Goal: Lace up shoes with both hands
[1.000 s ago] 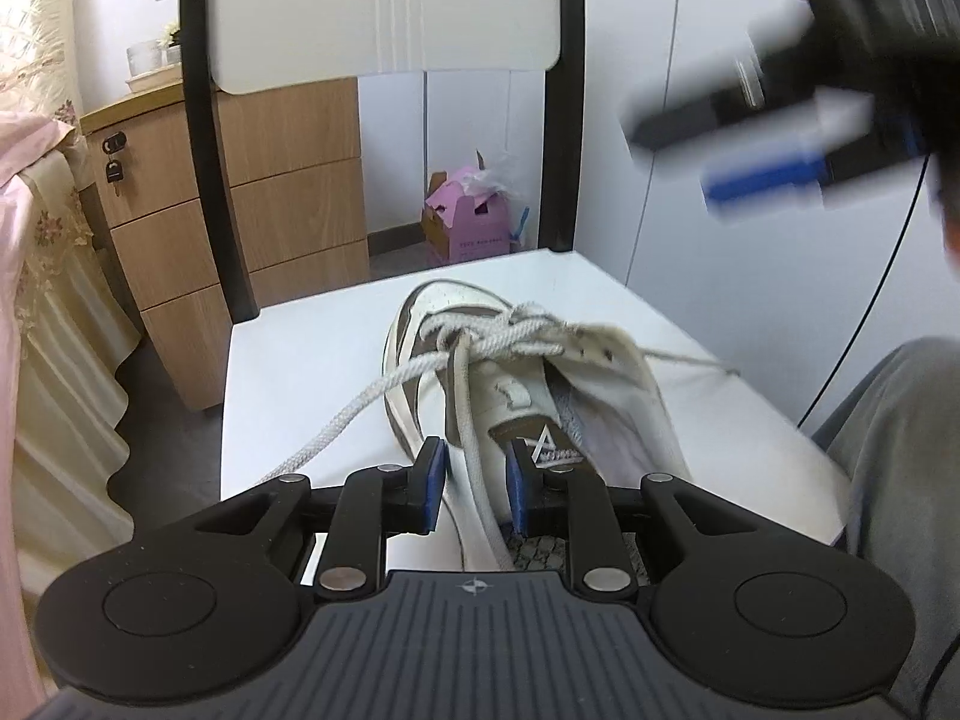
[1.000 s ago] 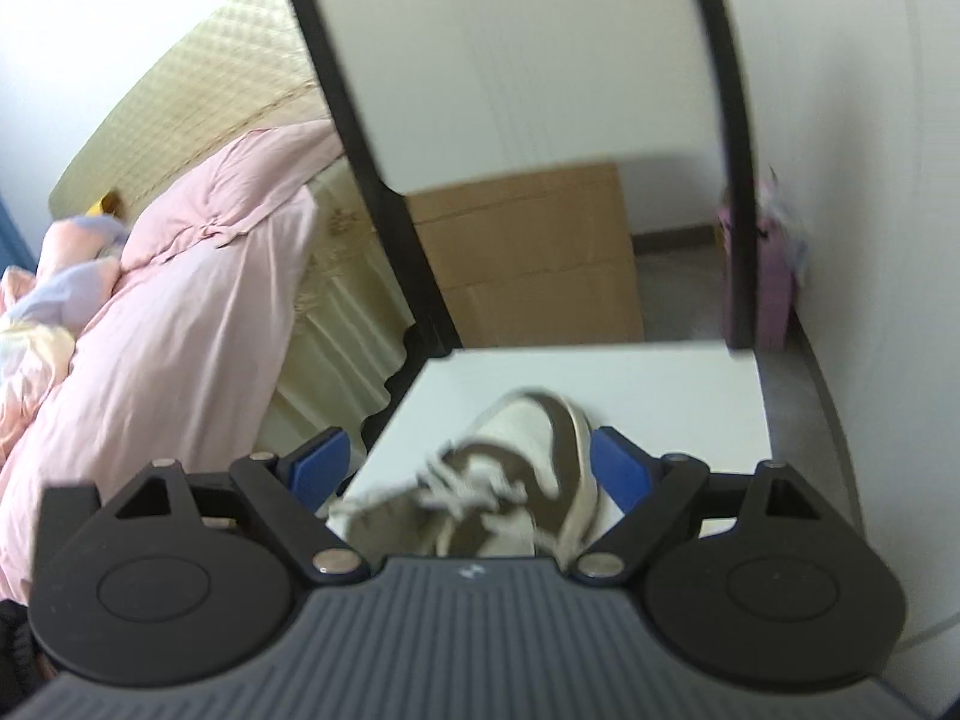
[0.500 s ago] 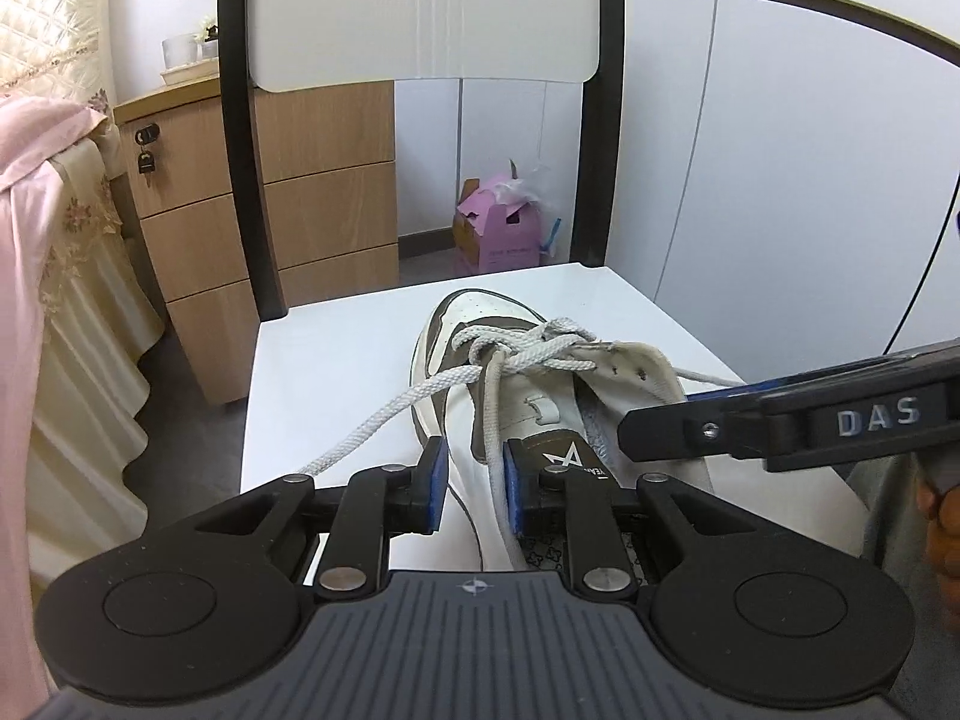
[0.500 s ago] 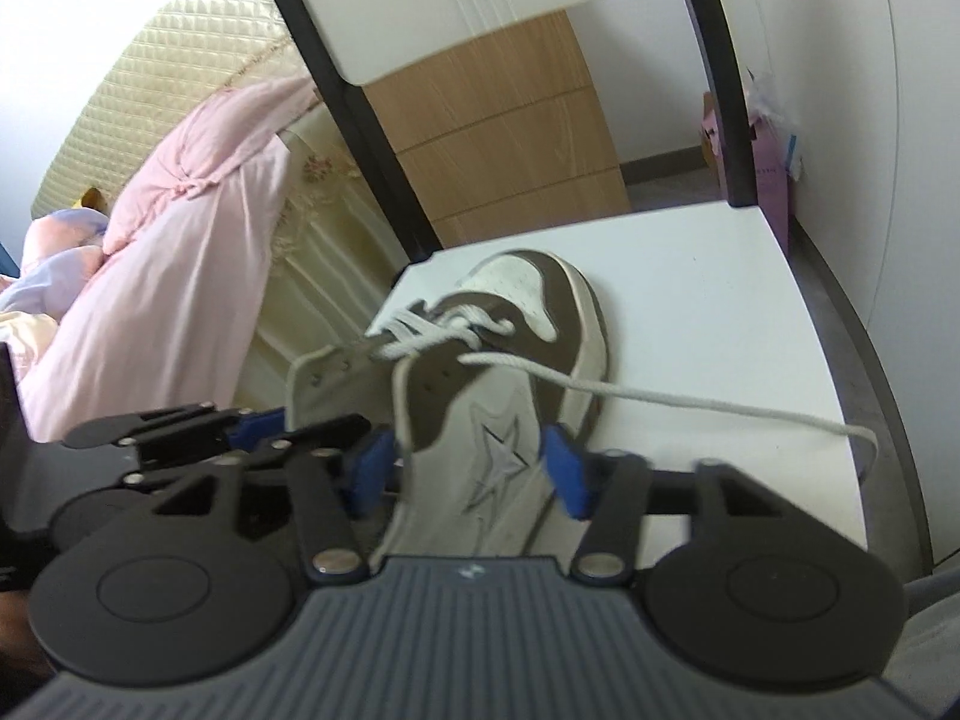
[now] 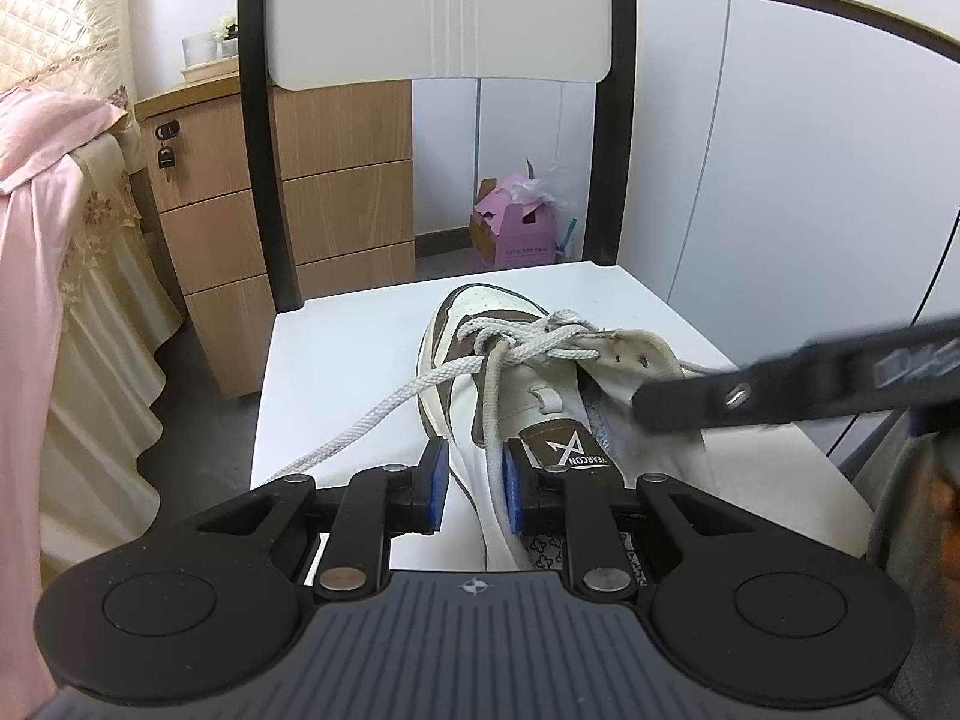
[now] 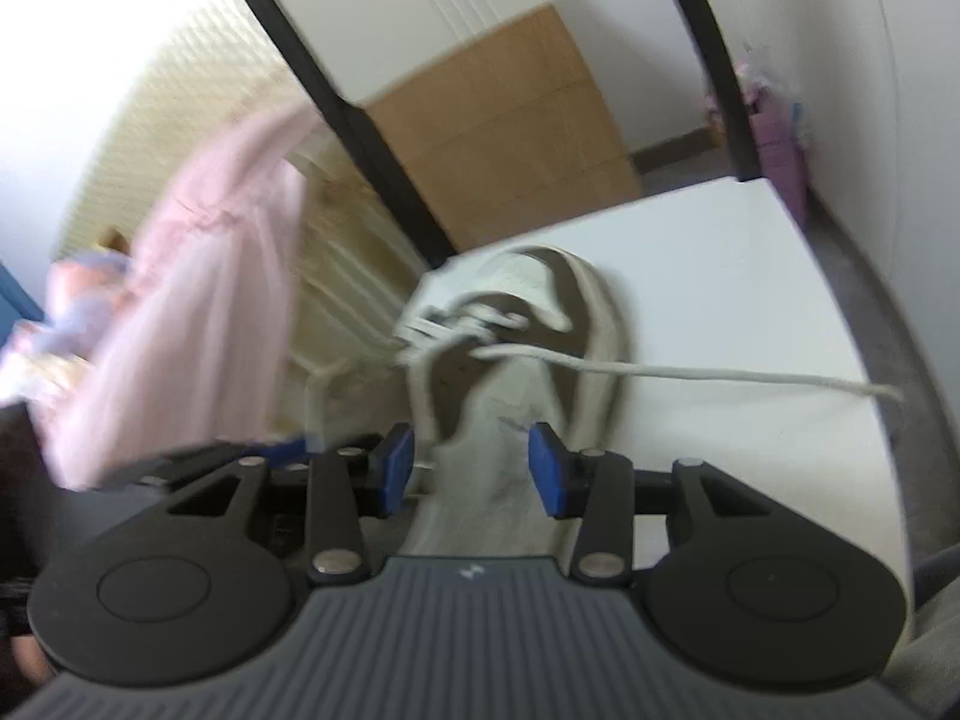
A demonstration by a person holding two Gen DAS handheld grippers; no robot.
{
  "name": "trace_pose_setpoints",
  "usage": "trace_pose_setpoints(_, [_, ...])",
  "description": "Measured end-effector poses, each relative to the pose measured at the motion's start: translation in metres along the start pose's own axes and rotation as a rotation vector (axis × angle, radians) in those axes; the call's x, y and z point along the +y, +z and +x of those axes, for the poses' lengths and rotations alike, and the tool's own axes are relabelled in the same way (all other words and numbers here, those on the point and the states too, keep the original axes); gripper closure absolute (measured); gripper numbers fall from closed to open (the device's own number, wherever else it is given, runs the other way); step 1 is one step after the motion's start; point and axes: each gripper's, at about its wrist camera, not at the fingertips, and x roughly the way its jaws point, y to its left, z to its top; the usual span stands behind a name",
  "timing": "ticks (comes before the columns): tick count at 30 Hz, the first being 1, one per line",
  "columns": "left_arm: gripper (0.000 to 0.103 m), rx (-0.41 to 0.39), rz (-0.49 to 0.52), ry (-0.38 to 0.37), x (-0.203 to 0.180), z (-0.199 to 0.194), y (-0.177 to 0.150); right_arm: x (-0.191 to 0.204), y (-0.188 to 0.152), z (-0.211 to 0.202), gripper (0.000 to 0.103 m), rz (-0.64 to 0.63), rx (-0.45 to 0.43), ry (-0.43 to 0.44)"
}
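Observation:
A white and brown sneaker [image 5: 480, 306] lies on the white chair seat [image 5: 348, 348], toe pointing away. Its laces cross in a knot [image 5: 528, 342] over the front eyelets. One loose lace [image 5: 372, 414] trails off to the left, and the other [image 6: 690, 372] runs right across the seat. My left gripper [image 5: 474, 483] is shut on the shoe's left side wall, with a lace strand against its right pad. My right gripper [image 6: 471, 468] stands half open astride the shoe's right side; the blurred view shows no pad pressing. One of its fingers [image 5: 690, 405] lies over the shoe's right flap.
The chair's white backrest [image 5: 438, 12] and black posts rise behind the shoe. A wooden drawer cabinet [image 5: 336, 198] and a pink box [image 5: 516, 234] stand on the floor beyond. Pink bedding [image 5: 24, 240] hangs at the left. A person's grey-clad leg [image 5: 918, 510] is at the right.
My right gripper came down from above to the shoe's right side, and its jaws narrowed to about half. The left gripper kept its place and grip.

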Motion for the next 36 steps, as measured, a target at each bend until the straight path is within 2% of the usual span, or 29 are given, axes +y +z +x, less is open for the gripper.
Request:
trace_pose_setpoints(2, [0.081,-0.003,-0.005,-0.006,0.0,-0.001,0.0,-0.006,0.002,-0.008,0.043,0.05,-0.035,0.04])
trace_pose_setpoints(4, [0.08,-0.005,-0.006,-0.01,0.0,-0.003,0.0,-0.016,0.004,-0.012,0.037,0.124,-0.061,0.068])
trace_pose_setpoints(7, [0.078,-0.009,-0.021,-0.008,0.001,-0.007,-0.001,-0.034,0.005,-0.008,0.026,0.261,-0.056,0.116])
trace_pose_setpoints(10, [0.062,-0.011,-0.039,0.005,0.004,-0.011,-0.002,-0.052,0.002,0.001,0.017,0.411,-0.041,0.184])
trace_pose_setpoints(15, [0.05,-0.025,-0.064,0.019,0.01,-0.015,-0.002,-0.069,0.004,0.016,0.016,0.543,-0.041,0.221])
trace_pose_setpoints(22, [0.043,-0.015,-0.062,0.05,0.007,-0.008,0.0,-0.086,0.012,0.041,0.016,0.644,-0.015,0.223])
trace_pose_setpoints(24, [0.041,-0.019,-0.06,0.055,0.005,-0.008,0.0,-0.091,0.015,0.044,0.016,0.66,-0.034,0.209])
trace_pose_setpoints(27, [0.037,-0.026,-0.053,0.063,0.002,-0.01,-0.001,-0.1,0.022,0.041,0.016,0.685,-0.125,0.208])
trace_pose_setpoints(30, [0.036,-0.034,-0.042,0.068,-0.001,-0.012,-0.002,-0.105,0.03,0.027,0.022,0.683,-0.224,0.231])
trace_pose_setpoints(32, [0.035,-0.039,-0.039,0.069,-0.003,-0.013,-0.003,-0.108,0.036,0.017,0.035,0.671,-0.276,0.244])
trace_pose_setpoints(34, [0.035,-0.043,-0.038,0.071,-0.004,-0.014,-0.003,-0.111,0.042,0.008,0.042,0.658,-0.32,0.254])
trace_pose_setpoints(36, [0.035,-0.047,-0.039,0.074,-0.006,-0.015,-0.002,-0.116,0.047,-0.003,0.056,0.647,-0.362,0.273])
